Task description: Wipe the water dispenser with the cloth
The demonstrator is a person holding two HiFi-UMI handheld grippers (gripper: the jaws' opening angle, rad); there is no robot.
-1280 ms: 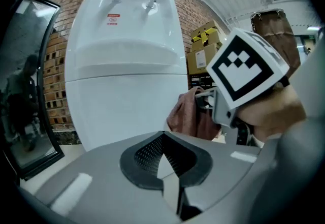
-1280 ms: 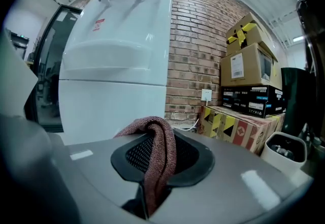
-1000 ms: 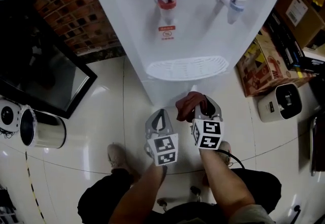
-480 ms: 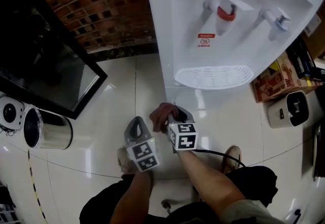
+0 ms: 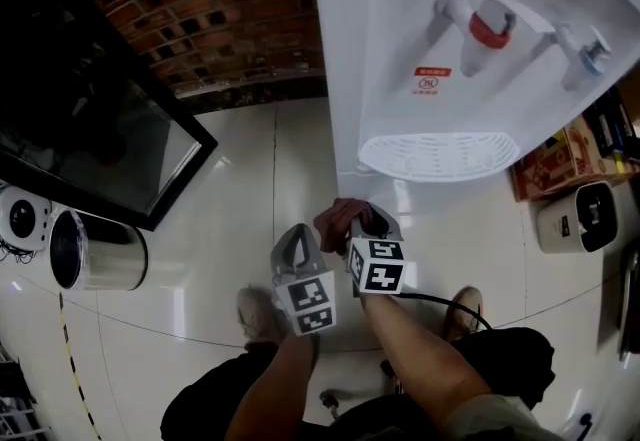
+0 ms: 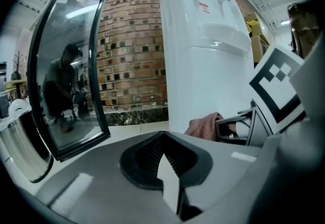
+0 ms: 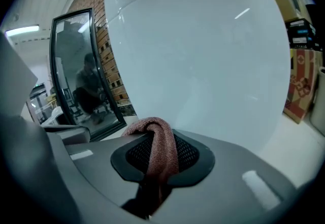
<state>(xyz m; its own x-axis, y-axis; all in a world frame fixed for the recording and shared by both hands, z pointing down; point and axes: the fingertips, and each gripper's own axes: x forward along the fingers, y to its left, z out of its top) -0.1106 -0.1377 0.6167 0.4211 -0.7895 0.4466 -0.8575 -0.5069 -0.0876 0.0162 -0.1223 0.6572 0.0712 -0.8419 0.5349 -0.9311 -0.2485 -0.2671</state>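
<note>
The right claw (image 7: 161, 164) is seen clamped on the reddish-brown cloth (image 7: 155, 129). The cloth is pinched between the two dark pads, and a folded hump of it is pushed up and out past the tips. In the head view the bunched cloth is shown at the front of that claw, low down by the near corner of the white water dispenser (image 5: 400, 59). In the right gripper view the dispenser's white body looms close ahead and fills most of the picture. Whether cloth and panel are touching cannot be told.

The left claw (image 6: 163, 154) is held just beside the right one, on its left, over the glossy pale floor (image 5: 230, 209). Its jaws are pressed together and nothing is gripped between them. From its own view the cloth is caught off to the right, poking out of the other claw, with the dispenser's side rising behind it.

Higher on the dispenser, the red tap (image 5: 488, 29), the blue tap (image 5: 590, 54) and the white drip tray (image 5: 440, 154) are left well above the cloth. A black-framed glass panel (image 5: 110, 139) is leaned against the brick wall (image 5: 230, 9) at the left.
</note>
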